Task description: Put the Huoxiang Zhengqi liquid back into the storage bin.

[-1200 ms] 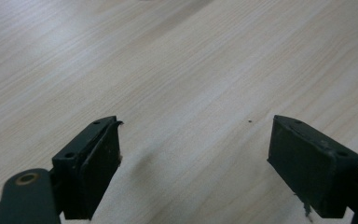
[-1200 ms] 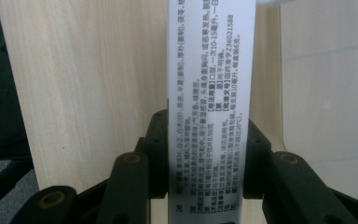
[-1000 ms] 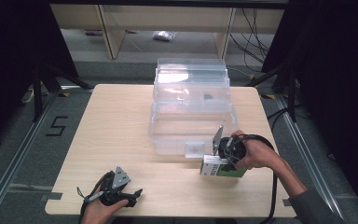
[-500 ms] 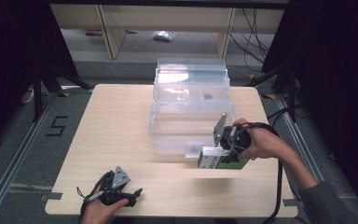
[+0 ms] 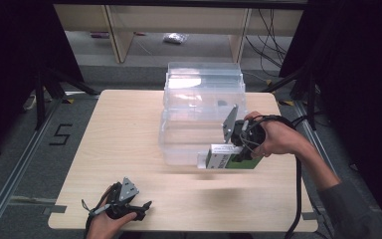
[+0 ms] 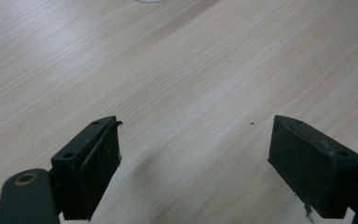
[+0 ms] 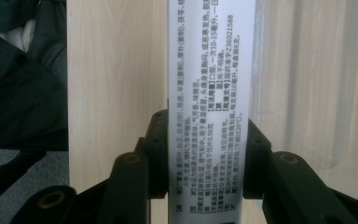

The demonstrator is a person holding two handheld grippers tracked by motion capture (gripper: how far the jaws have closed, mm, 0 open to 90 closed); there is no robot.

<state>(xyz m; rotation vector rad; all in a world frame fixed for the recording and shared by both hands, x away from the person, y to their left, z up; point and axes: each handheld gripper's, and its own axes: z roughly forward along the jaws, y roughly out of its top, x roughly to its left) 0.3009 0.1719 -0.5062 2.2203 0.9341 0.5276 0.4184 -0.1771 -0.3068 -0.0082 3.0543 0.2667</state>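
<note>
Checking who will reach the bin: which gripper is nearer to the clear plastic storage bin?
Right. The right gripper, clamped on a green-and-white box, hangs at the clear plastic storage bin's near right corner. The left gripper rests open at the table's near edge, well apart.

Table (image 5: pixel 129 149) is pale wood-grain laminate, smooth satin; clear glossy plastic bins (image 5: pixel 201 112) at 12 o'clock; printed carton (image 7: pixel 208 93) looks like smooth, lightly sheened cardboard; left gripper (image 6: pixel 196 163) pads (image 6: pixel 100 163) are matt black, scuffed; grey plate (image 5: pixel 229 124) is dull metal.
</note>
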